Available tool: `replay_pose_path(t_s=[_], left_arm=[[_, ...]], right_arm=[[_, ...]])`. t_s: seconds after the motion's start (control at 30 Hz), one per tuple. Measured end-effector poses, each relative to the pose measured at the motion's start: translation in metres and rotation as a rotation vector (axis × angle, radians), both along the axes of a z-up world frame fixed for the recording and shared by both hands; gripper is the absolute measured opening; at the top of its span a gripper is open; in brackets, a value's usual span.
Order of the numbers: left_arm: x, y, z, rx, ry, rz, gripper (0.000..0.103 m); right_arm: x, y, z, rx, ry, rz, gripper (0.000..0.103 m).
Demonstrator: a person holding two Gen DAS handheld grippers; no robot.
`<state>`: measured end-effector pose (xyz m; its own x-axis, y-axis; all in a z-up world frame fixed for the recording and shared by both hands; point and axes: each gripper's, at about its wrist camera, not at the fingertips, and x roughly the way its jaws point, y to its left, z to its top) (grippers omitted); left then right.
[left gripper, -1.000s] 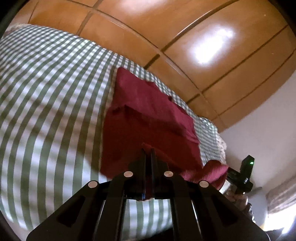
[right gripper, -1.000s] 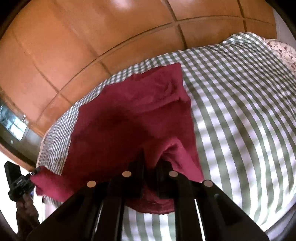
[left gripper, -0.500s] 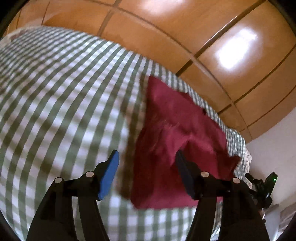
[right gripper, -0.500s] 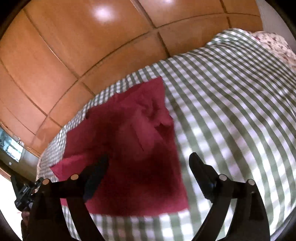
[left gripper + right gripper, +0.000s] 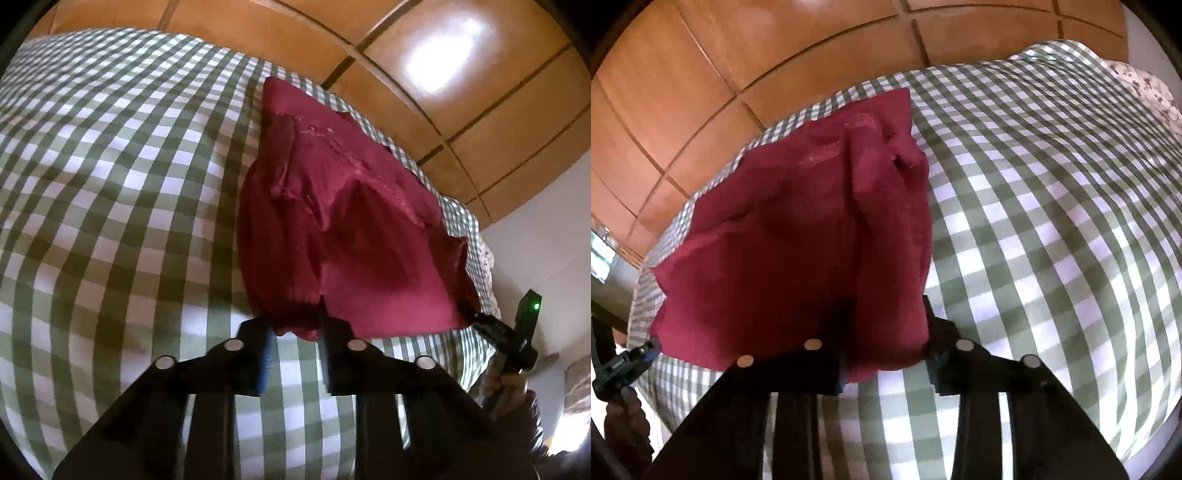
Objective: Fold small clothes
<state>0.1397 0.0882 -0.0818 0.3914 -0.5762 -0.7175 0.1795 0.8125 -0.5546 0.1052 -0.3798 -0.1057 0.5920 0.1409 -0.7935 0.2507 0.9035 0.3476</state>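
Checked bedspread (image 5: 110, 184) under wooden panels (image 5: 480, 92); both grippers' fingers seemingly pinch maroon garment (image 5: 351, 240).

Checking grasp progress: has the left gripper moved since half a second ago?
Yes. The left gripper has come up to the near edge of the dark red garment on the green checked bedsheet, fingers narrowed around it.

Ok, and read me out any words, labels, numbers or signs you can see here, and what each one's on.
No text here can be read.
White marking on the left gripper: too small and blurred to read.
Red garment: no visible print or tag.
Checked bedsheet: pattern only, no text.
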Motion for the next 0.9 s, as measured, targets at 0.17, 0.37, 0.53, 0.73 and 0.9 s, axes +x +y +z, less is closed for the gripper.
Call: replay_pose_path(t_s=[0.17, 0.37, 0.53, 0.73, 0.9], left_arm=[[-0.024, 0.006, 0.009, -0.019, -0.011, -0.036, 0.015], [-0.082, 0.025, 0.012, -0.048, 0.023, -0.058, 0.015], [-0.133, 0.032, 0.008, -0.034, 0.062, -0.085, 0.015], [-0.126, 0.037, 0.025, 0.047, -0.015, -0.026, 0.070], [-0.092, 0.031, 0.029, 0.064, -0.066, -0.002, 0.070]], right_arm=[[-0.032, 0.007, 0.007, 0.034, 0.009, 0.012, 0.025], [-0.090, 0.018, 0.011, 0.038, 0.056, 0.058, 0.025], [-0.126, 0.025, 0.009, 0.033, 0.107, 0.100, 0.026], [-0.117, 0.022, 0.035, -0.052, 0.017, 0.058, 0.046], [-0.081, 0.021, 0.044, -0.138, -0.041, 0.038, 0.058]])
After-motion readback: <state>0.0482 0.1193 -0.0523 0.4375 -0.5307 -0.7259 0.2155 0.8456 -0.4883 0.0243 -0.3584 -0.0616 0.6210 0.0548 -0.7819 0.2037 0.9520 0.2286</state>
